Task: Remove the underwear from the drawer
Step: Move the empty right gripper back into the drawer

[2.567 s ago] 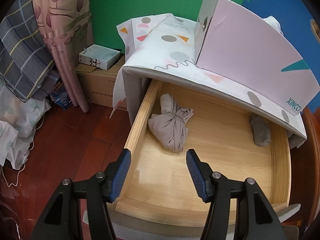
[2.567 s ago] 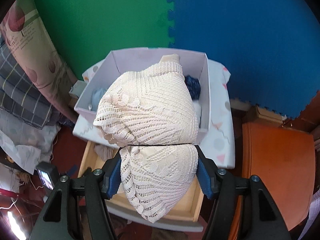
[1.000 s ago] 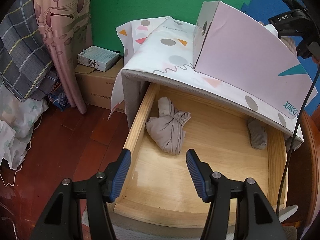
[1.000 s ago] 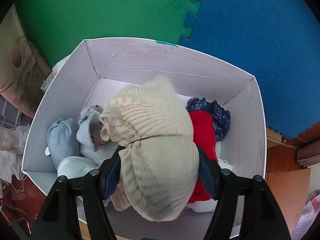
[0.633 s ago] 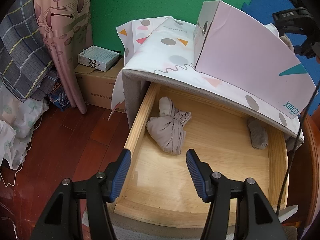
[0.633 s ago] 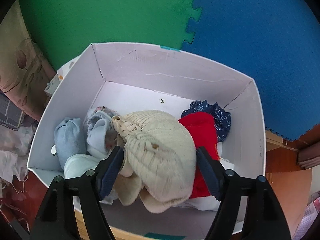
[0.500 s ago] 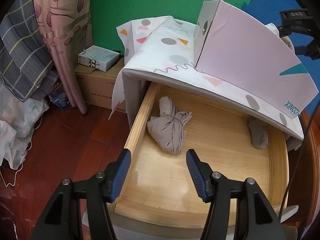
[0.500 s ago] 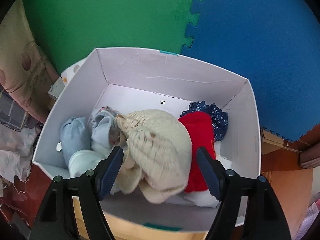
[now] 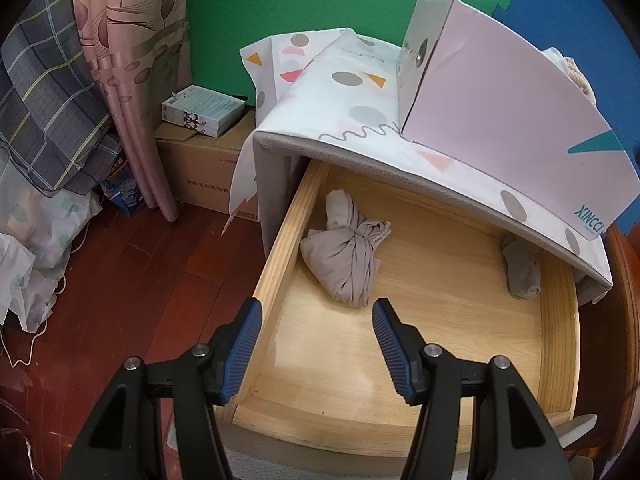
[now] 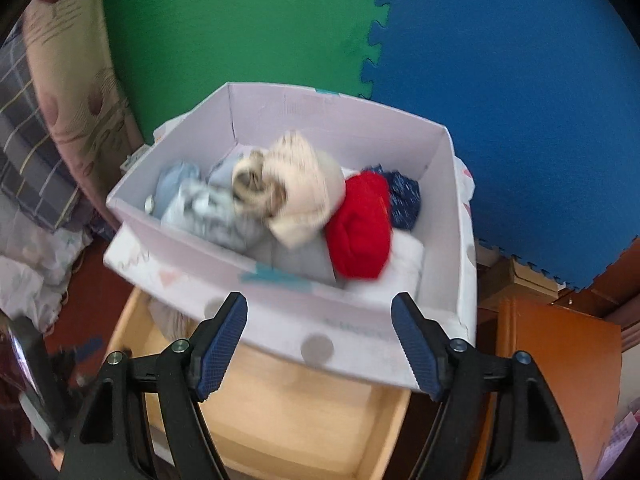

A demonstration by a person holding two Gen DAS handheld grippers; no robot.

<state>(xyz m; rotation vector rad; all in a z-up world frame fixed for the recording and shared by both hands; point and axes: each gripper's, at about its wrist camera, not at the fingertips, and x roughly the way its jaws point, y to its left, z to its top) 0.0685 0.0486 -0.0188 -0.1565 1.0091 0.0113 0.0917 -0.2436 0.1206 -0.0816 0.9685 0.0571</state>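
My right gripper (image 10: 319, 330) now hangs empty, jaws apart, the cream knitted underwear (image 10: 306, 190) dropped in the pale pink cardboard box (image 10: 280, 312). My left gripper (image 9: 317, 326) waits open above the knotted grey garment (image 9: 346, 258) left in the wooden drawer (image 9: 280, 240).

Teal lettering on the pink box (image 9: 520, 116) reads "XINCCI", seen upside down near its lower corner. Print on the cardboard carton (image 9: 204, 178) is too small to read.
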